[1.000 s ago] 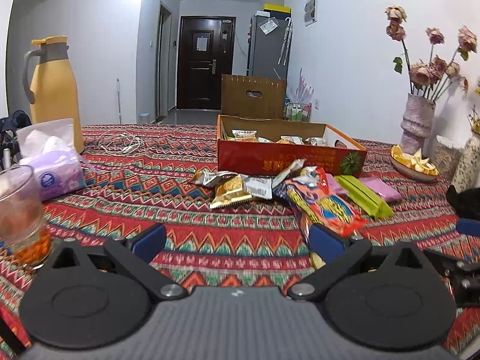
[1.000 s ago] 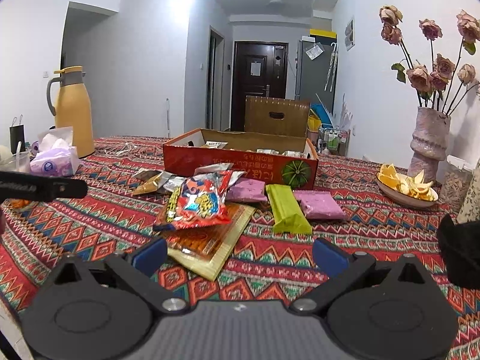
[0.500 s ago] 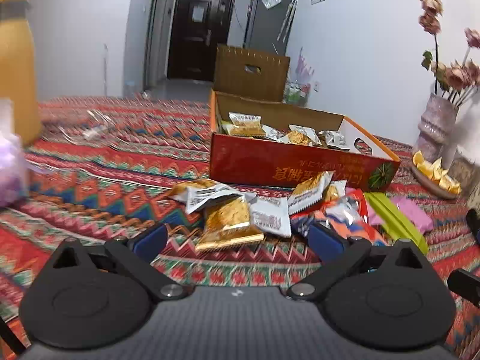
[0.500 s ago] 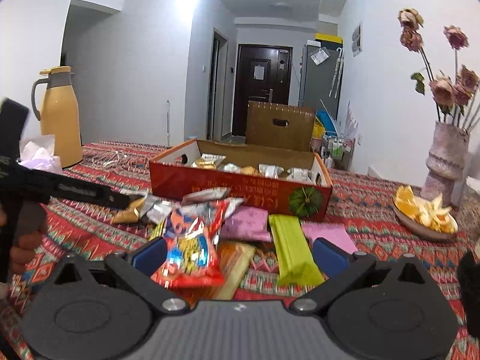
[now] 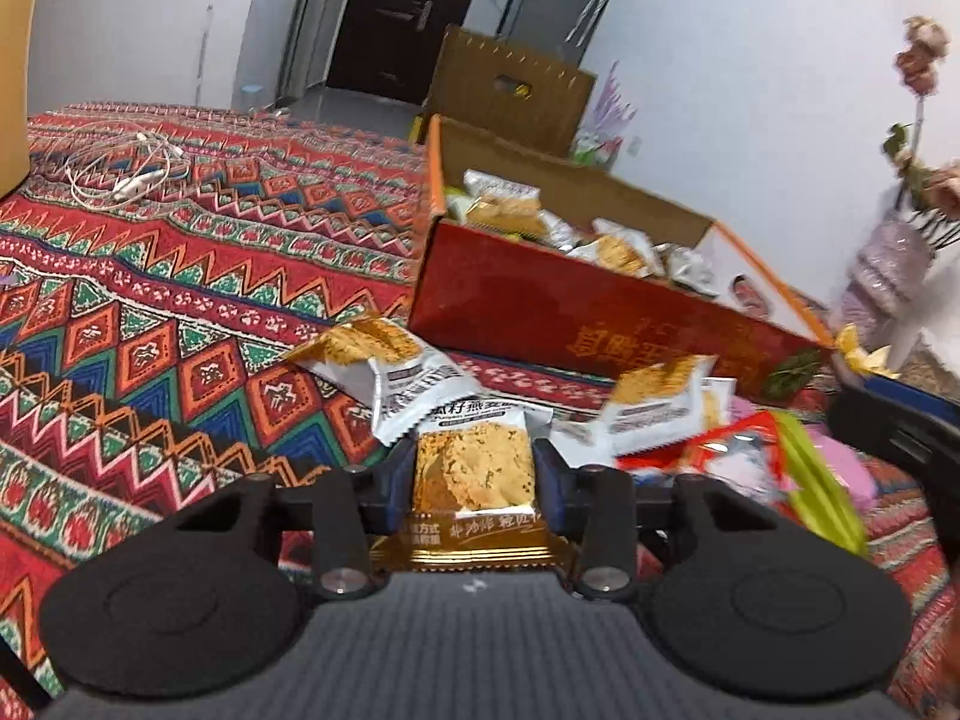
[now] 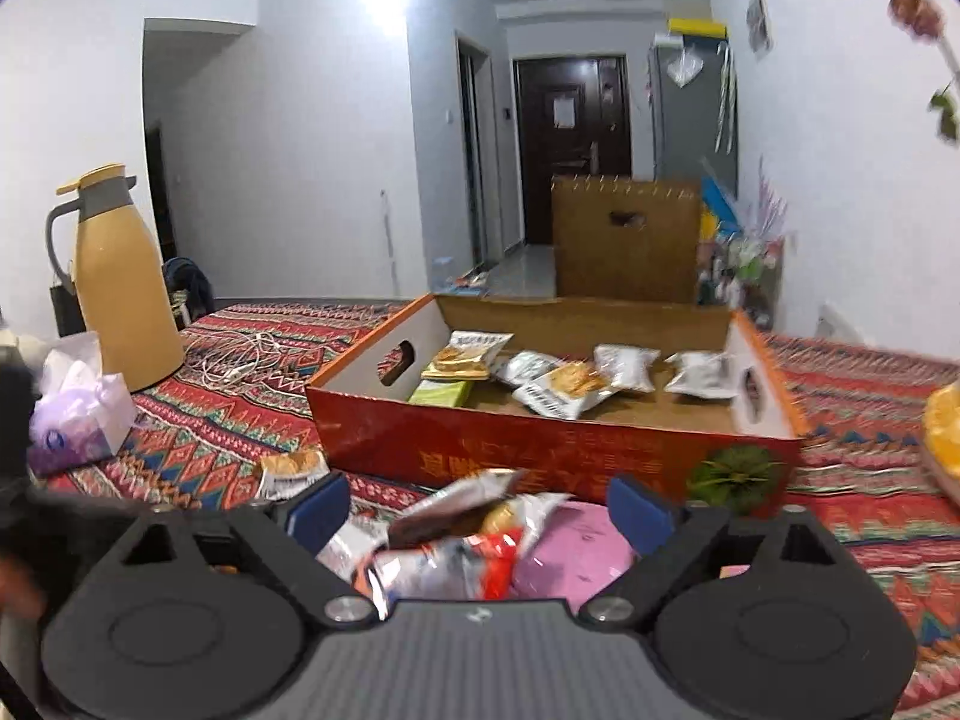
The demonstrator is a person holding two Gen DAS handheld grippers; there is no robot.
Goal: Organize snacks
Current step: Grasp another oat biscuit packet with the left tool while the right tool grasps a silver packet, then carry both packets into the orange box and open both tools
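**Left gripper clamped on a biscuit packet, right gripper spread over the snack pile**

Left wrist view: left gripper (image 5: 474, 474) at lower centre, jaws just closed in, blue pads pressed against both sides of a gold-and-silver foil biscuit packet (image 5: 474, 468) with a crumbly biscuit printed on it. Just beyond it, toward frame centre, two more silver foil packets (image 5: 384, 360) lying on the red zigzag-patterned tablecloth (image 5: 150, 312). Behind these, in the centre right, a shallow red cardboard box (image 5: 588, 324) with orange edging, several small packets already inside. White earphone cable (image 5: 126, 174) coiled at upper left. Pale ridged vase (image 5: 882, 276) with dried roses at the right edge, blurred. Green flat packet (image 5: 822, 486) at right, beside a red wrapper.

Right wrist view: right gripper (image 6: 480, 510) at lower centre, jaws having just narrowed slightly yet set wide, pads touching nothing. Between and below them, a crumpled red-and-silver snack bag (image 6: 444, 534) lying on a pink flat packet (image 6: 576, 546). Box directly ahead at frame centre, near wall facing the camera. Mustard-yellow thermos jug (image 6: 120, 282) with grey handle at left, purple tissue pack (image 6: 78, 420) below it. Another small biscuit packet (image 6: 288, 468) on the cloth left of the jaws.
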